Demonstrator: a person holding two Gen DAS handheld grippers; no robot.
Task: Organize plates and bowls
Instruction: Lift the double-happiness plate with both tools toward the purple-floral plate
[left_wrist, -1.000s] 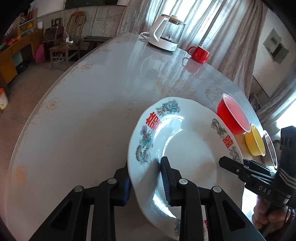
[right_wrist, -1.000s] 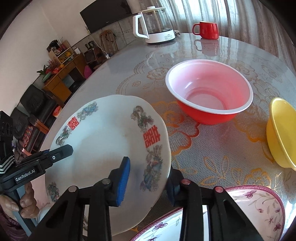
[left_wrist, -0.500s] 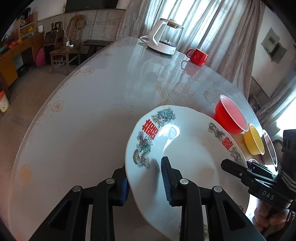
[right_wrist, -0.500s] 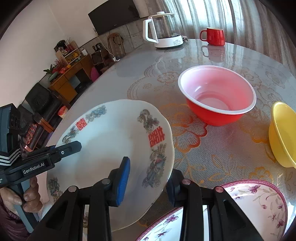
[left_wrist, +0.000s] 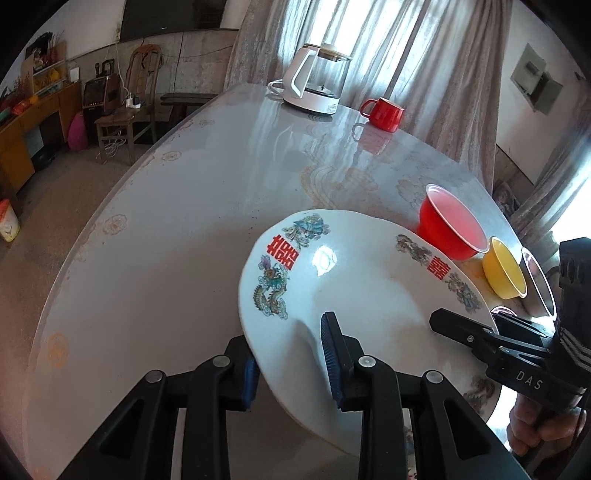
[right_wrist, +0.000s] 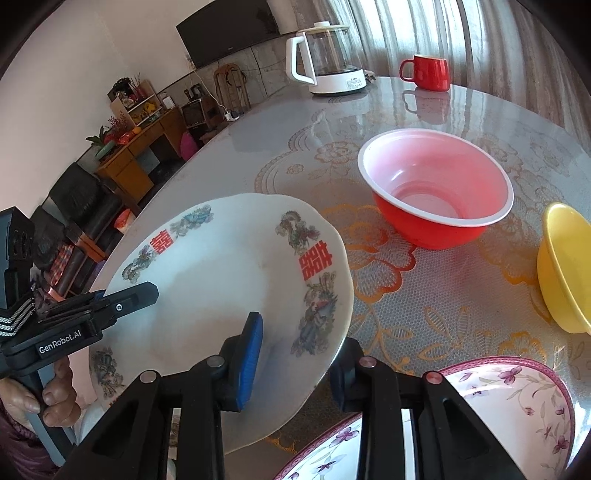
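The white plate (left_wrist: 354, 280), printed with red double-happiness characters and dragon-and-phoenix motifs, is held tilted above the round worktop (left_wrist: 177, 229), gripped at two opposite parts of its rim. The left claw (left_wrist: 291, 363) is clamped on the plate's near-left edge: one blue pad lies under the rim and the other presses on the upper face, so the plate spreads away from that claw toward the bowls. The right claw (right_wrist: 293, 354) straddles the plate's opposite edge, one blue pad on the inner face and the other finger behind the rim; its jaws have just been closing with the rim between them, and they now pinch it. In the left wrist view the right claw's black fingers reach onto the plate from the far right, a hand (left_wrist: 539, 428) below them on the handle; in the right wrist view the left claw comes onto the plate from the left in the same way. Beyond the plate stands a red bowl (right_wrist: 436, 192) with a white rim, upright on the worktop, and beside that, further from the plate, a yellow bowl (right_wrist: 565, 269). A floral-patterned bowl (right_wrist: 491, 402) with a pink rim sits just beside the plate, under the right claw. Far across the worktop from the plate stand a glass kettle (right_wrist: 325, 59) on a white base and a red mug (right_wrist: 428, 72).
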